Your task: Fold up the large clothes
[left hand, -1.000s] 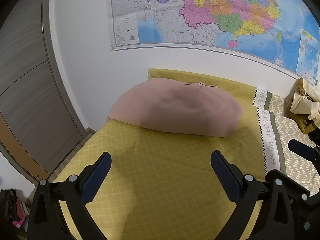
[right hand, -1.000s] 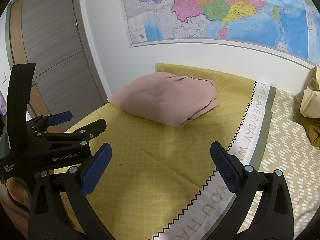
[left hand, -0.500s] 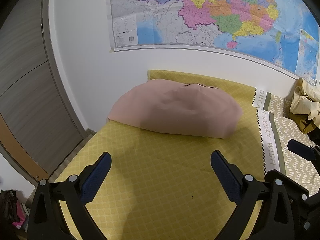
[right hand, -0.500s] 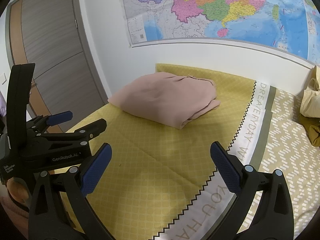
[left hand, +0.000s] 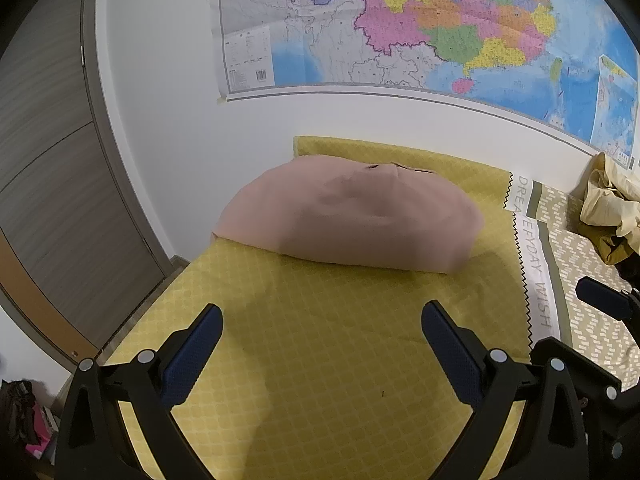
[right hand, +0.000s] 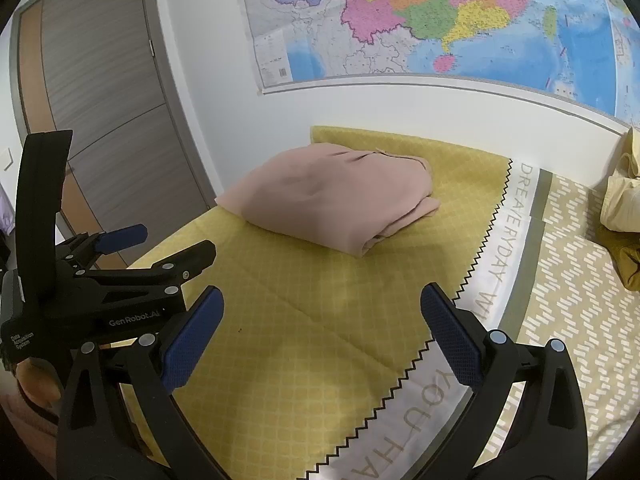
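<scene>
Across the top of both views: wall map, colourful, on white wall, running off the upper right edge. Far left: grey-brown door, floor to top of frame. Below the map, filling centre and bottom: bed with yellow grid-pattern cover; right of it a white strip with zigzag edge and printed lettering, then an olive panel with white dashes. Pink folded garment lies on the yellow cover at centre frame, near the wall end of the bed, stacked layers visible on its right edge in the right wrist view. Right edge, mid-height: crumpled pale-yellow clothes pile, well apart from the pink one. Left tool at bottom centre of its own view, blue pads spread wide, nothing between them, above bare yellow cover; also seen at lower left in the right wrist view. Right tool same state: jaws wide apart, empty, short of the pink garment. Neither tool touches any fabric.
</scene>
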### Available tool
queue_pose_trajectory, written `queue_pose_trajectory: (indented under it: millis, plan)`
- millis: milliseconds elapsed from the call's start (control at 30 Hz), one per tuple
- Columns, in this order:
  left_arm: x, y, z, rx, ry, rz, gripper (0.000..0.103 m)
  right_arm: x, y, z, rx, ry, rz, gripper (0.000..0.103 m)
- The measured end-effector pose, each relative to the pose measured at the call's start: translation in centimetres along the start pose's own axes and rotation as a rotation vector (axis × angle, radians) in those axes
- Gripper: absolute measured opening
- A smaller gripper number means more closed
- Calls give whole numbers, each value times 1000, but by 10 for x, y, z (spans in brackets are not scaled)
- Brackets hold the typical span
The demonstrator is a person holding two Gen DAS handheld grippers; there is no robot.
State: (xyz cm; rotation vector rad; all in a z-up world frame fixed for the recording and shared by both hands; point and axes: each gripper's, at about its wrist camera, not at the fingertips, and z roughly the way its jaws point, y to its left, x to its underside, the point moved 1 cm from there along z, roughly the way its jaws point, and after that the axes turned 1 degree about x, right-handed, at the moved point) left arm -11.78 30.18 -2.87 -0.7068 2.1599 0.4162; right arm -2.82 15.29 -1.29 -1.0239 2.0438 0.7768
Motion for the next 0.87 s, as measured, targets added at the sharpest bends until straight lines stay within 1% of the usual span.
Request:
queue_pose_trajectory:
  millis: [367,567,733,867]
  plan:
    - [2,0,0,2,-1,0,96,0,0,0,1,4,2,97]
    - [4,-10,-4,26,-42,31,96,1,-5,-3,10,4,16,97]
    - [4,-18,5,77,20,3,96,8,-16,-11,43,5,38,97]
    - [7,-42,11,179,57,41,96,16,-33,-21,72,13,84,97]
